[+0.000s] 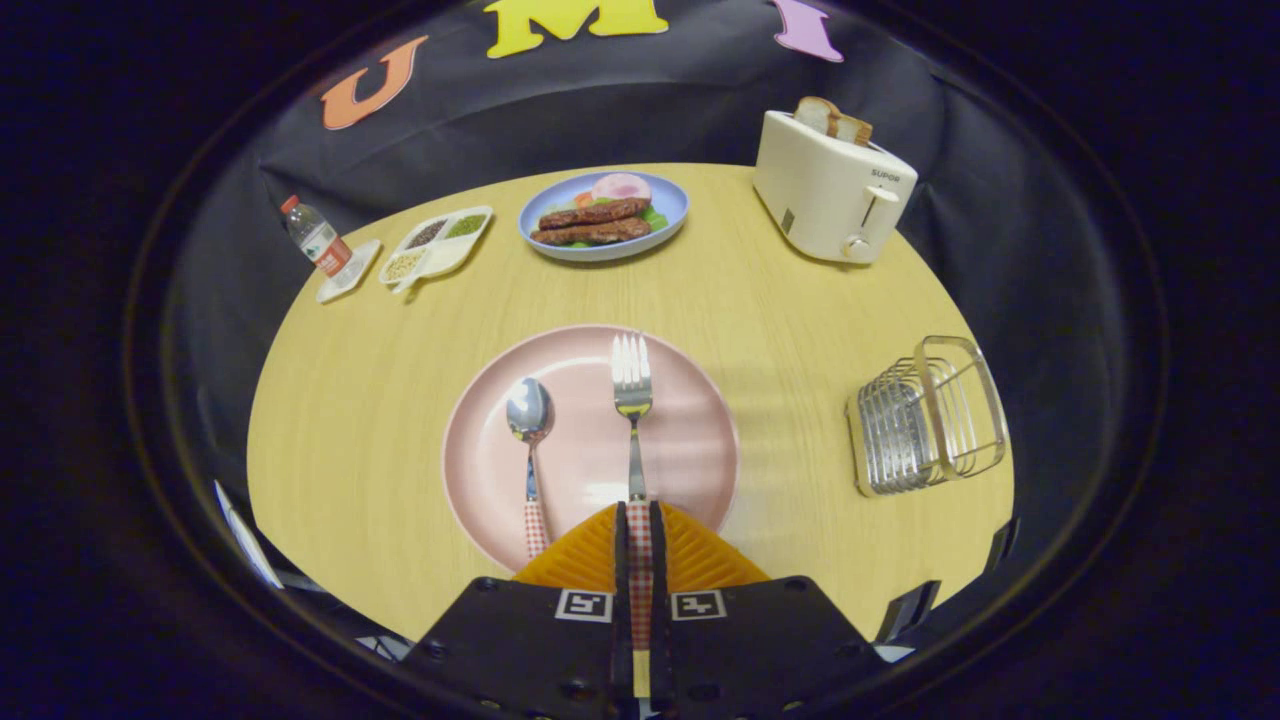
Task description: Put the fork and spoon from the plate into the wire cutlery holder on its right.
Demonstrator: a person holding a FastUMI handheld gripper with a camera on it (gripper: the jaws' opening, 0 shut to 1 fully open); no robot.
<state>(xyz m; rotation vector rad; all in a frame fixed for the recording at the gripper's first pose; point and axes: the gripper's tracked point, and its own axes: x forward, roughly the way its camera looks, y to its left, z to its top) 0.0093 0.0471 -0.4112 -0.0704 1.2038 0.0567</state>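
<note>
Your tool [640, 520] is clenched on the fork [632, 400] handle, both fingers pressing it, fork lying on the pink plate [690, 460]. Spoon [529, 430] lies beside it on the plate. Wire holder [925, 420] sits well right on the surface [350, 420].

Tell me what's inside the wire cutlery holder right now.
Nothing shows inside the wire cutlery holder, though its wires hide part. The gripper is shut on the metal fork; the metal spoon lies on the pink plate.
</note>
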